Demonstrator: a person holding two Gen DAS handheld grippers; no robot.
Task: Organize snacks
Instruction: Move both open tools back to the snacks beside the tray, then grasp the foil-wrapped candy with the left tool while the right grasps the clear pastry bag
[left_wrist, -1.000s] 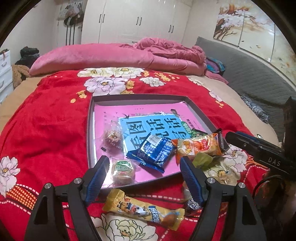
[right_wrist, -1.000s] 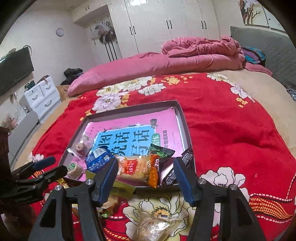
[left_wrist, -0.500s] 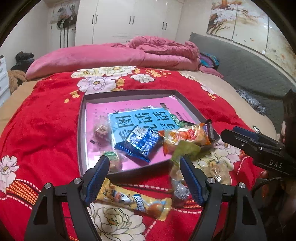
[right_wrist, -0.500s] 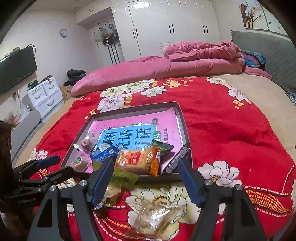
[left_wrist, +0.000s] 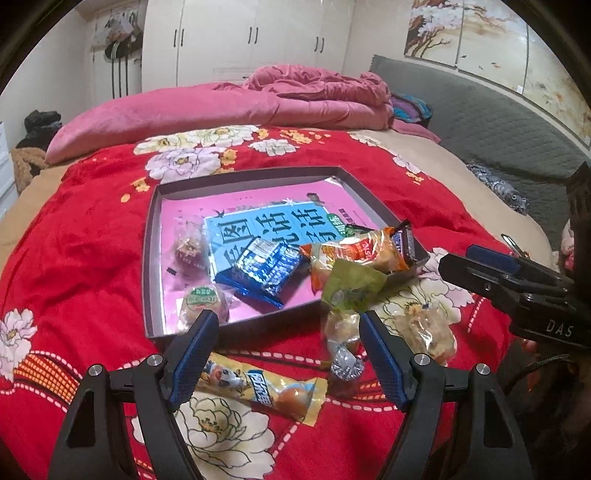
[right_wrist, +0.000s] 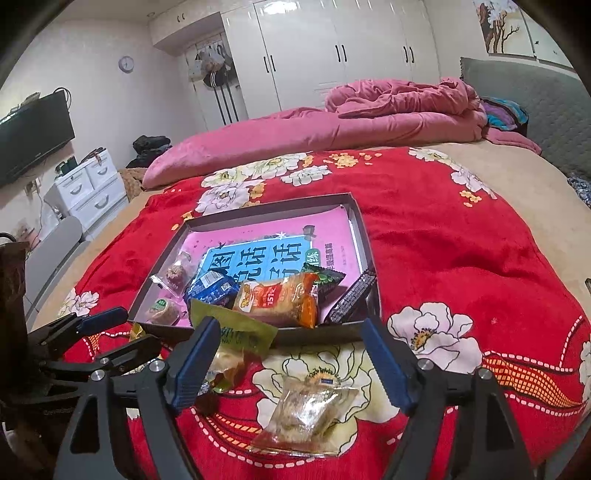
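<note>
A shallow grey box (left_wrist: 151, 236) (right_wrist: 365, 240) with a pink and blue liner lies on the red blanket. It holds a blue packet (left_wrist: 266, 266), an orange packet (left_wrist: 362, 251) (right_wrist: 277, 299), a dark bar (right_wrist: 351, 295) and two small round cakes (left_wrist: 201, 301). On the blanket in front lie a long yellow packet (left_wrist: 258, 387), a green packet (left_wrist: 351, 284) (right_wrist: 236, 328), a silver candy (left_wrist: 345, 363) and a clear wrapped pastry (right_wrist: 306, 410). My left gripper (left_wrist: 288, 358) is open above the yellow packet. My right gripper (right_wrist: 291, 362) is open above the clear pastry.
A pink quilt (left_wrist: 229, 107) is piled at the far end of the bed. A grey padded headboard (left_wrist: 498, 122) runs along the right. White drawers (right_wrist: 88, 188) and a TV (right_wrist: 33, 136) stand at the left.
Both grippers have drawn back from the box, so more of the loose snacks on the blanket shows between their fingers. Nothing was picked up.
</note>
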